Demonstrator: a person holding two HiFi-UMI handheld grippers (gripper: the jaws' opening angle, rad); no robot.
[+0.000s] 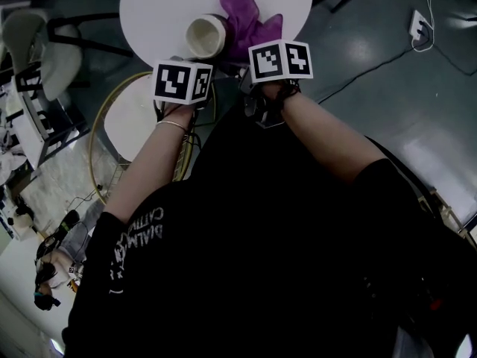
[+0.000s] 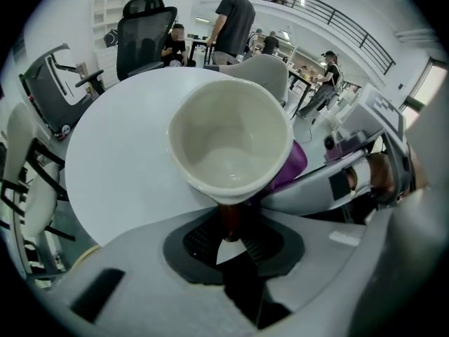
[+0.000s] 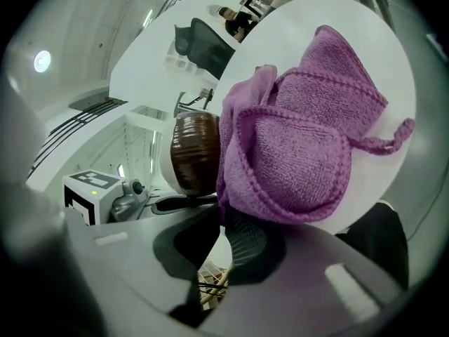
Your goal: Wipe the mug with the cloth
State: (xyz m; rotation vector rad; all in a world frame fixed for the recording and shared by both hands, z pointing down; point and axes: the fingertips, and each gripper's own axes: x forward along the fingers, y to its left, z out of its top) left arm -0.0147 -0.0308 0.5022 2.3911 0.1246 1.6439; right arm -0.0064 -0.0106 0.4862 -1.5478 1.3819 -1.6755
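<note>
Nearest, the left tongs [image 2: 231, 220] are clamped on the mug [image 2: 231, 142]. A brown part at the bottom of the mug sits pinched between the two jaws, though I cannot tell whether it is the handle or the wall. The mug is tipped, so its cream inside faces straight back along the tongs, with the rim just above the jaw tips.

The right tongs [image 3: 223, 220] are closed on the purple cloth [image 3: 295, 153]. A fold of it is caught between the jaws and the rest bunches out in front of them. Just left of these jaws, the cloth lies against the mug's brown outer side. From the left tongs, the same cloth peeps out on the mug's right, directly above the grey body of the right tongs. The two tongs stand close side by side, with mug and cloth touching between them.

Behind the tongs, the person's forearms run back to a black shirt, and a thin bracelet [image 1: 173, 125] sits on the left wrist.

Beyond the jaw tips is the round white table [image 2: 119, 160]. Mug and cloth are over its near edge, but I cannot tell whether the mug rests on it. Below the left tongs is a smaller round top with a pale yellow rim [image 1: 130, 118].

Past the table stand black office chairs [image 2: 144, 34]. People [image 2: 235, 20] are at desks farther back.
</note>
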